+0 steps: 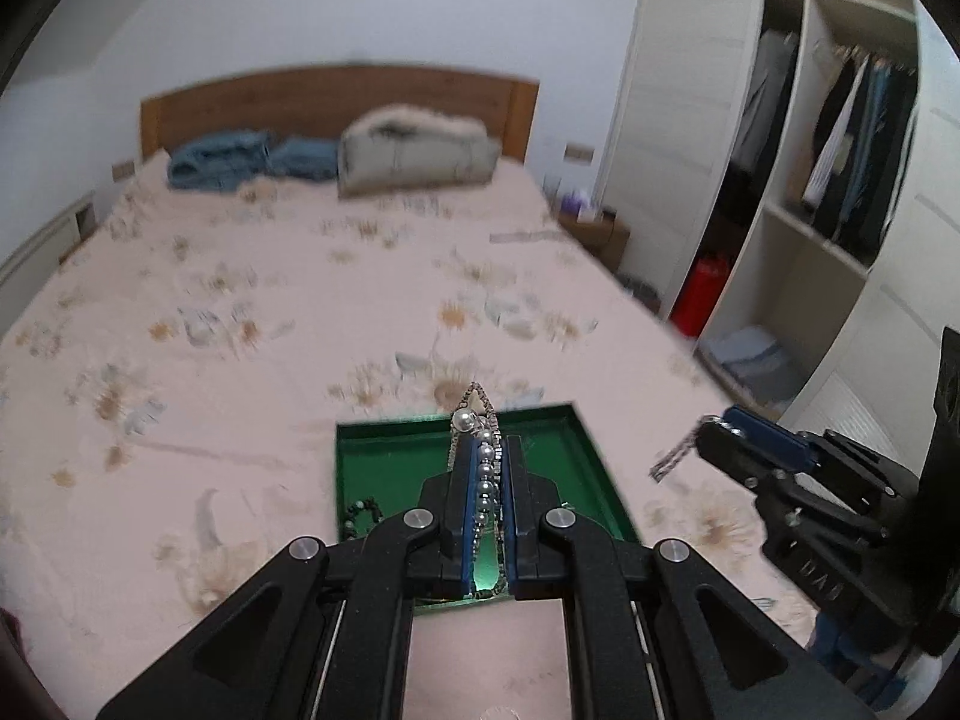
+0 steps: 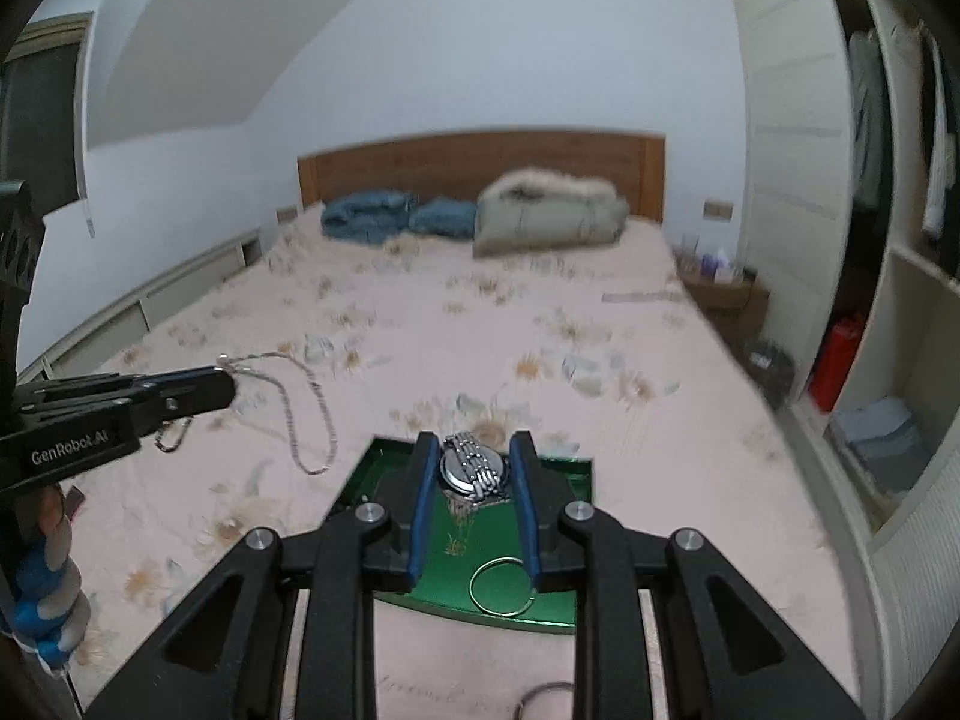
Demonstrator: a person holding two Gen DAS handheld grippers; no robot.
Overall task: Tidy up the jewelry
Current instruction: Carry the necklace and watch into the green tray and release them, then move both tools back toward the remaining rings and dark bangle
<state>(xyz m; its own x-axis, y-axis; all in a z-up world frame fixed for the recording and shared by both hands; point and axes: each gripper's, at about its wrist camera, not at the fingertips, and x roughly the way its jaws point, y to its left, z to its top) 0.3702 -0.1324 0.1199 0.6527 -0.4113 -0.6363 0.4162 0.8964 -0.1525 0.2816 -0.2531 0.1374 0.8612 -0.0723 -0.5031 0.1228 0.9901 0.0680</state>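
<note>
One tray [image 2: 576,471], one watch [image 2: 474,471], two necklaces [image 1: 485,468], one bangle [image 2: 501,588].

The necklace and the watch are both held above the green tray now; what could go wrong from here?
1. The necklace hangs in a long loose loop from the left gripper; it could snag or tangle.
2. The watch is pinched only at its sides by the right gripper; it might slip out and miss the green tray.

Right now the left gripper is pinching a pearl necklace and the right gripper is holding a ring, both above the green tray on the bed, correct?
Not quite. The right gripper holds a silver watch, not a ring, as the right wrist view shows. The rest stands: the left gripper pinches the pearl necklace above the green tray on the bed.
</note>
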